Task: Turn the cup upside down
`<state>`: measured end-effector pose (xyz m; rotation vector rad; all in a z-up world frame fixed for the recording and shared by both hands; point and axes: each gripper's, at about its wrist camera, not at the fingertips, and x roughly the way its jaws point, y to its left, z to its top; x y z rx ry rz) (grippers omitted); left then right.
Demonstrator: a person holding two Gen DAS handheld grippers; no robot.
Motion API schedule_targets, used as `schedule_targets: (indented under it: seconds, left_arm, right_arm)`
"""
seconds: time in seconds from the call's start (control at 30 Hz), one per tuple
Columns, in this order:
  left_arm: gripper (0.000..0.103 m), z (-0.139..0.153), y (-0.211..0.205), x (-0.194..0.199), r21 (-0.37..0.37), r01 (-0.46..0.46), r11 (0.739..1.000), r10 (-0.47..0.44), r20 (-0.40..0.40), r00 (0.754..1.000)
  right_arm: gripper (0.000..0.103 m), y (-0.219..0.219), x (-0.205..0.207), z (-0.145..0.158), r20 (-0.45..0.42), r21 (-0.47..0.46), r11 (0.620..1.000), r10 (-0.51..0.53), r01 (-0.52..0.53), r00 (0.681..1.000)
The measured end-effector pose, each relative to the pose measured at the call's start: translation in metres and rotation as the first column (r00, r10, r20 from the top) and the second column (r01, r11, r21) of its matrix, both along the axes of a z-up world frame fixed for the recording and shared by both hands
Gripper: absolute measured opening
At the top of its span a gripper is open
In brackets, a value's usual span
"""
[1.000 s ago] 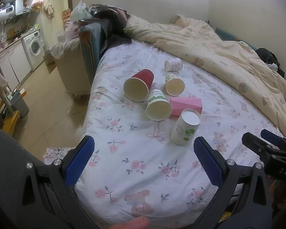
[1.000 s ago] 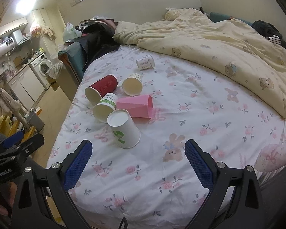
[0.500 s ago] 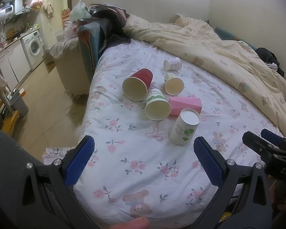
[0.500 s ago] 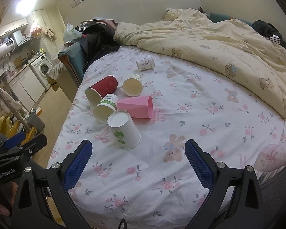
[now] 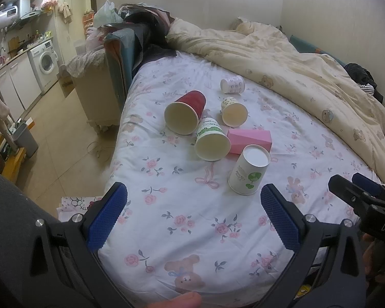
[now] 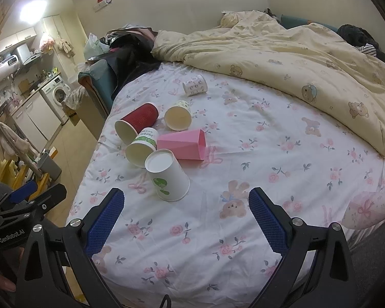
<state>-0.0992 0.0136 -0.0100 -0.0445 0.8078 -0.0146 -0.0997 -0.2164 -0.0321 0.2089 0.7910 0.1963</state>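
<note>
Several cups lie on the flowered bed sheet (image 5: 182, 205). A white cup with a green leaf print (image 5: 249, 170) (image 6: 168, 175) stands upside down, nearest to me. Behind it lie on their sides a green-banded paper cup (image 5: 211, 140) (image 6: 141, 146), a red cup (image 5: 186, 114) (image 6: 137, 123), a pink cup (image 5: 250, 140) (image 6: 183, 145), a small cream cup (image 5: 233, 111) (image 6: 178, 116) and a small patterned white cup (image 5: 232, 84) (image 6: 195, 85). My left gripper (image 5: 192, 218) and my right gripper (image 6: 186, 220) are both open and empty, hovering short of the white cup.
A cream duvet (image 5: 295, 61) is heaped over the bed's far and right side. A teal chair with dark clothes (image 5: 125, 51) stands at the bed's far left. The floor, a grey bin (image 5: 25, 138) and a washing machine (image 5: 45, 61) lie to the left.
Both views have drifted only slightly. The cups have not moved and both grippers stay open.
</note>
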Motion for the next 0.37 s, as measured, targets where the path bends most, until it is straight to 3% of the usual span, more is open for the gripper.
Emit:
schedule_targets:
  seconds: [0.37]
  left_arm:
    - [0.103, -0.0014, -0.0015, -0.0011, 0.001, -0.003, 1.000, 0.003, -0.001, 1.000]
  right_arm:
    - [0.100, -0.0002, 0.0003, -0.0001, -0.006, 0.008, 1.000, -0.004, 0.004, 1.000]
